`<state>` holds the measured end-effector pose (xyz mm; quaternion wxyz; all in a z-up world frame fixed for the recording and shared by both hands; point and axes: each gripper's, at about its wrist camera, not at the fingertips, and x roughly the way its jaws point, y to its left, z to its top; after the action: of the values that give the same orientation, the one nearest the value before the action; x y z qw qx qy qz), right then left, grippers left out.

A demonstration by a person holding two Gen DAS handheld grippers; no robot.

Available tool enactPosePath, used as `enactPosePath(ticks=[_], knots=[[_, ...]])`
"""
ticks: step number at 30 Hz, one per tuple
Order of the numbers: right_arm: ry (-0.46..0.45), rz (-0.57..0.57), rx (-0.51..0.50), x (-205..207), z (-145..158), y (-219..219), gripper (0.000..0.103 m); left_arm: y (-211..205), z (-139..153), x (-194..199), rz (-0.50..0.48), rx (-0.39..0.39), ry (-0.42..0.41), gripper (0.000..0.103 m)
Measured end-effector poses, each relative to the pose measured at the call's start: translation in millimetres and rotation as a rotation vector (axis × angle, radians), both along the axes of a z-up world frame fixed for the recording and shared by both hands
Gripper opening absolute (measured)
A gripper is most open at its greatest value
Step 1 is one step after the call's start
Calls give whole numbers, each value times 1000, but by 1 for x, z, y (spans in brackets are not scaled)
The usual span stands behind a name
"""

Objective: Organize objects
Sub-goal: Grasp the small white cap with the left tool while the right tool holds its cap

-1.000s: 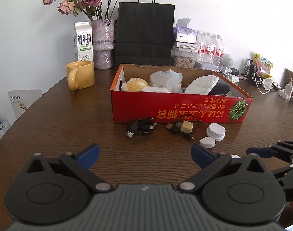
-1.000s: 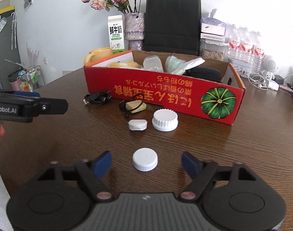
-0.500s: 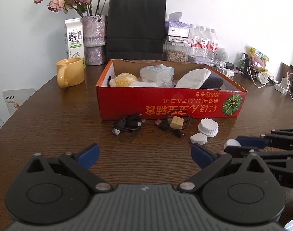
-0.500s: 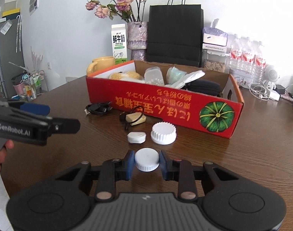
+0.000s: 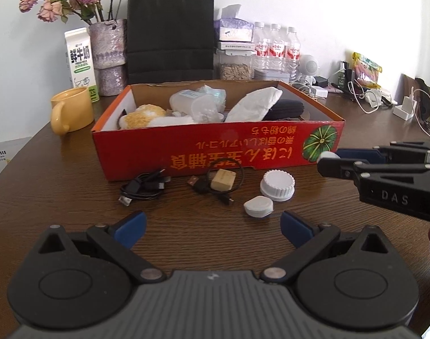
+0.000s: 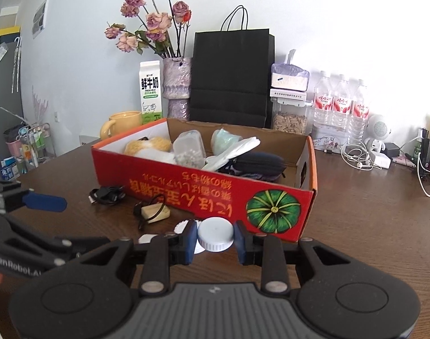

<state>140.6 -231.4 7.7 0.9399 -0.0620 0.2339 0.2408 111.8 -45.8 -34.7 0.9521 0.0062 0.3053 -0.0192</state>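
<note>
Small white screw cap (image 6: 215, 234) sits clamped between the blue pads of the right tongs (image 6: 215, 238), lifted off the table (image 5: 73, 197), in front of the red cardboard box (image 5: 215, 152). Larger ribbed white cap (image 5: 277, 185), small white oval case (image 5: 258, 206), two black cables (image 5: 143, 187) and tan block (image 5: 223, 179) lie on the table along the box front.

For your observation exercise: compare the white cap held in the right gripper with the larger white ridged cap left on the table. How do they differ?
The held cap is clamped between the right gripper pads, lifted off the table; the ridged cap rests on the table, untouched. The held cap looks smaller and smoother on top; the ridged cap is wider, with a stepped base. Both are round, white screw caps, near the red box.
</note>
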Motion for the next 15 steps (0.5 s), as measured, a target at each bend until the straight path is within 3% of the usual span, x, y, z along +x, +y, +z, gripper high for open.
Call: enactPosePath(ticks=[7,15], knots=[[-12,-26,28,11,-3,-8,27,-12,-4,16,-4,-3,24,102],[-12,-44,54,16,-10,-17,27,-30,-10,32,-28,-33,64,68]])
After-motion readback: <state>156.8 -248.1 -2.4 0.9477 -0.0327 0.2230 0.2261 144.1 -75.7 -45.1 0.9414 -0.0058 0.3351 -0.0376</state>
